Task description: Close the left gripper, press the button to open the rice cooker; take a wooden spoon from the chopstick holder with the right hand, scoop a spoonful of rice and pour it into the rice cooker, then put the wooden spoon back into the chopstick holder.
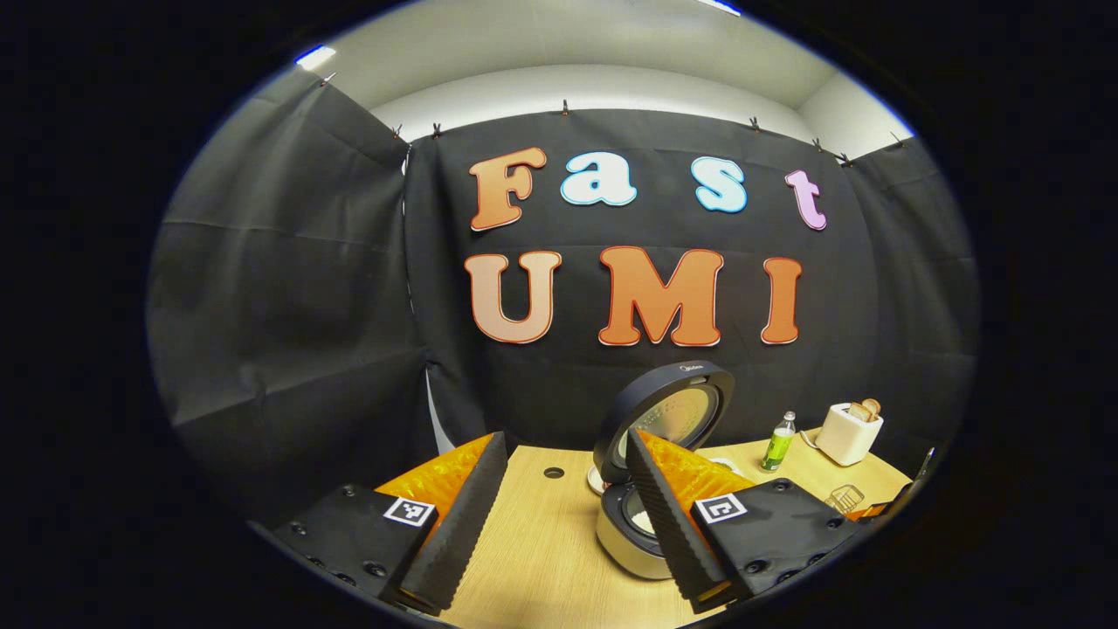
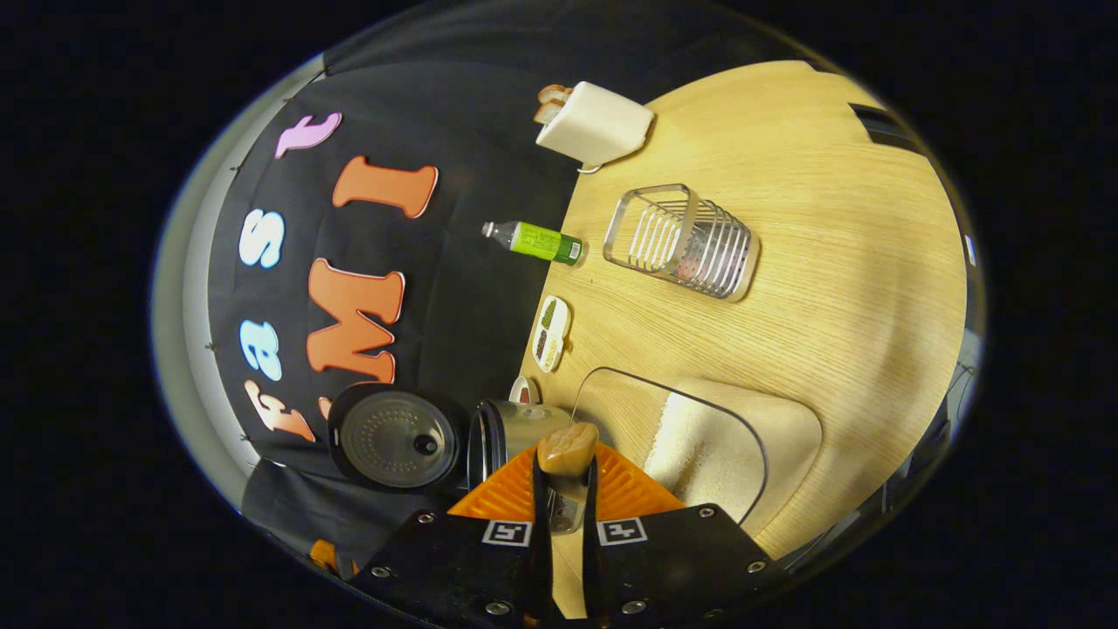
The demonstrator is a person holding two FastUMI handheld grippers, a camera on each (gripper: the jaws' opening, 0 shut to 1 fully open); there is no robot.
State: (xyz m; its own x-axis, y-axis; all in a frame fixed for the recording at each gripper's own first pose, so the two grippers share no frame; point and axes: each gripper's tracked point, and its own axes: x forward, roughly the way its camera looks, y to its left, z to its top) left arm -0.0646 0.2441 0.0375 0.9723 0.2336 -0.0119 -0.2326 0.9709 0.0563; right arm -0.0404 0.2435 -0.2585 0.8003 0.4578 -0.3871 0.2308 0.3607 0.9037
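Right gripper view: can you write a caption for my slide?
Right gripper holds a wooden spoon beside the open rice cooker.

Green bottle (image 2: pixel 534 241), cream toaster (image 2: pixel 596 124), light woodgrain table (image 2: pixel 838 227).

Rice cooker (image 1: pixel 651 489): in the left gripper view its right side is hidden behind the left claw's (image 1: pixel 559 515) right finger; the pot's contents cannot be told.

Wire holder (image 1: pixel 844 498), right of the cooker: too small there to read.

Spoon (image 2: pixel 568 450): in the right gripper view, the head pokes out above the right claw (image 2: pixel 566 498); the handle is hidden between the fingers.

Rice tub (image 2: pixel 699 445), right of the cooker (image 2: pixel 511 432): near edge cut off behind the claw body.

Small dish (image 2: pixel 551 332), beyond the cooker: contents too small to tell.
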